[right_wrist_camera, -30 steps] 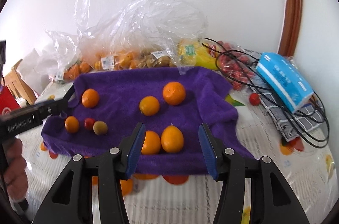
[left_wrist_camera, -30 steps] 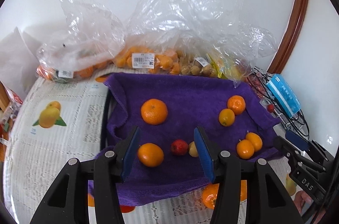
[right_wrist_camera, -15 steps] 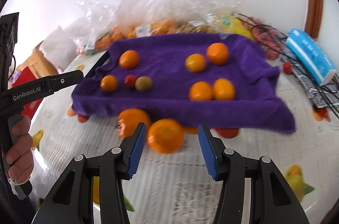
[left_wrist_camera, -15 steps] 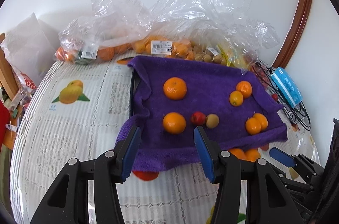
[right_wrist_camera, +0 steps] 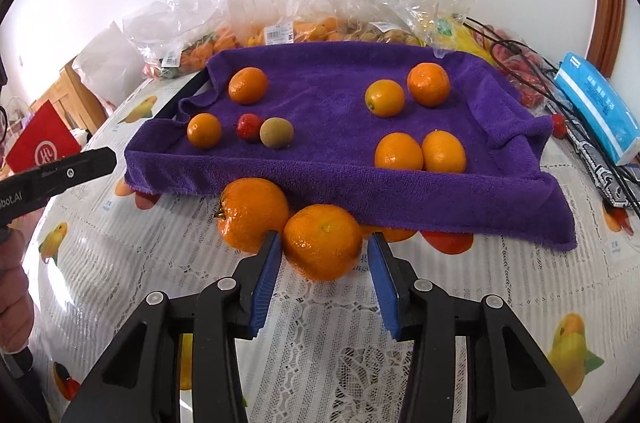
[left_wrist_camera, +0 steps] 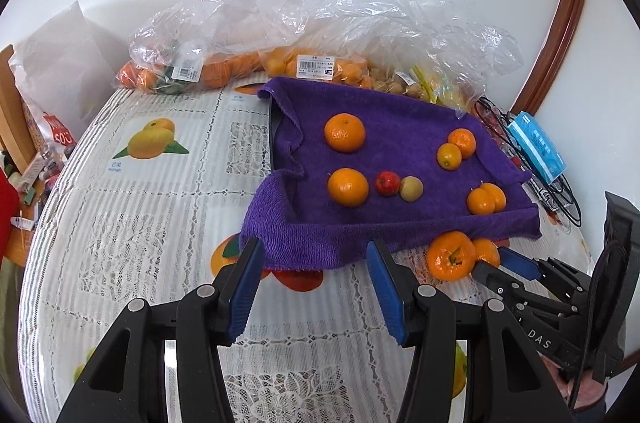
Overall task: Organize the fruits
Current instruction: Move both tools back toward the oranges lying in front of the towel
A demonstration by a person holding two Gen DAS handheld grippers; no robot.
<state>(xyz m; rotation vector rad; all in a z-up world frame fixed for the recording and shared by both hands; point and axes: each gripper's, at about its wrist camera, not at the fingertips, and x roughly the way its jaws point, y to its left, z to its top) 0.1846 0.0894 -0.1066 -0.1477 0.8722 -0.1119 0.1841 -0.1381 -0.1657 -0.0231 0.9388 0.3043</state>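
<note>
My right gripper (right_wrist_camera: 322, 255) has been closing around the mandarin (right_wrist_camera: 322, 247), not visibly pinching; its neighbour (right_wrist_camera: 252, 213) at ten o'clock may get nudged away; left gripper (left_wrist_camera: 316, 287) open, empty.

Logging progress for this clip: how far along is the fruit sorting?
Done: eight fruits sit on the purple towel. In hand: the right hand-held gripper has just been closing around a mandarin on the tablecloth, though contact is not clear. Left: the second mandarin beside it; the left hand-held gripper is open and empty.
</note>
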